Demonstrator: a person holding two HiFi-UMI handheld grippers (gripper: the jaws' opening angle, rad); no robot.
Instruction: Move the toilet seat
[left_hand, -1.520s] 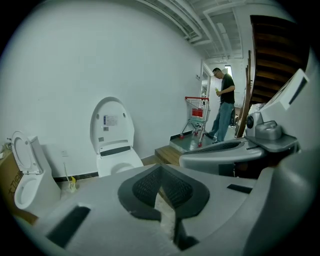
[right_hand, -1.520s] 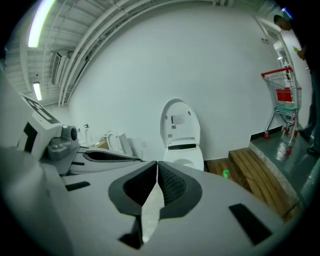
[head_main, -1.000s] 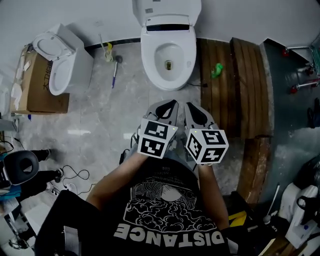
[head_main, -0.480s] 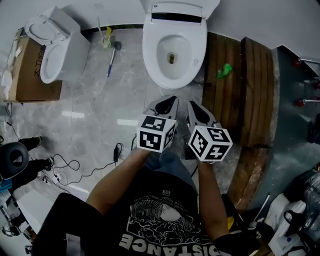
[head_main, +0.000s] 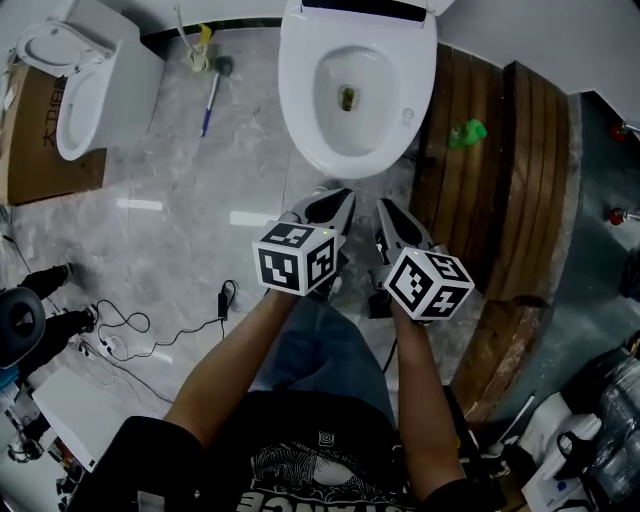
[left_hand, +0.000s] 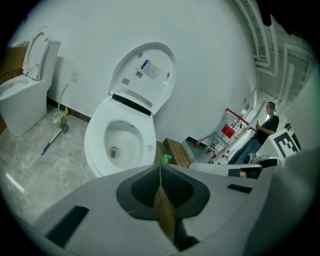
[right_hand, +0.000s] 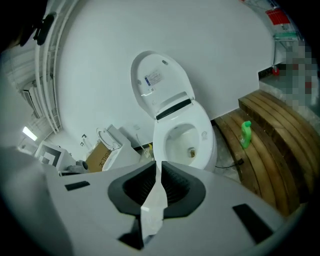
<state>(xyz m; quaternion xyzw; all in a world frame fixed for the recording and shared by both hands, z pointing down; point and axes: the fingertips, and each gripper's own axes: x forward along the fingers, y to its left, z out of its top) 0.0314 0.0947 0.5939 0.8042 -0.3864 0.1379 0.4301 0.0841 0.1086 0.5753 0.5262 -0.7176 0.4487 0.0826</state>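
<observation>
Print on the sticker (left_hand: 149, 70) of the toilet lid (left_hand: 131, 62) is illegible; left claw (left_hand: 160, 168) and right claw (right_hand: 159, 165) are clenched, empty.

light: even, bright | floor glare streaks | gripper views: fisheye, dark corners

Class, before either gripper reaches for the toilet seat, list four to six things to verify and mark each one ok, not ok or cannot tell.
1. Left gripper is empty: ok, jaws together with nothing between them.
2. Right gripper is empty: ok, jaws together on nothing.
3. Jaws are open enough to take the seat: not ok, both are shut.
4. Toilet seat is within view ahead of both grippers: ok, it lies down on the bowl.
5. Lid is out of the way: ok, raised against the wall.
6. Green bottle is clear of the seat: ok, it is on the wooden platform beside the toilet.
</observation>
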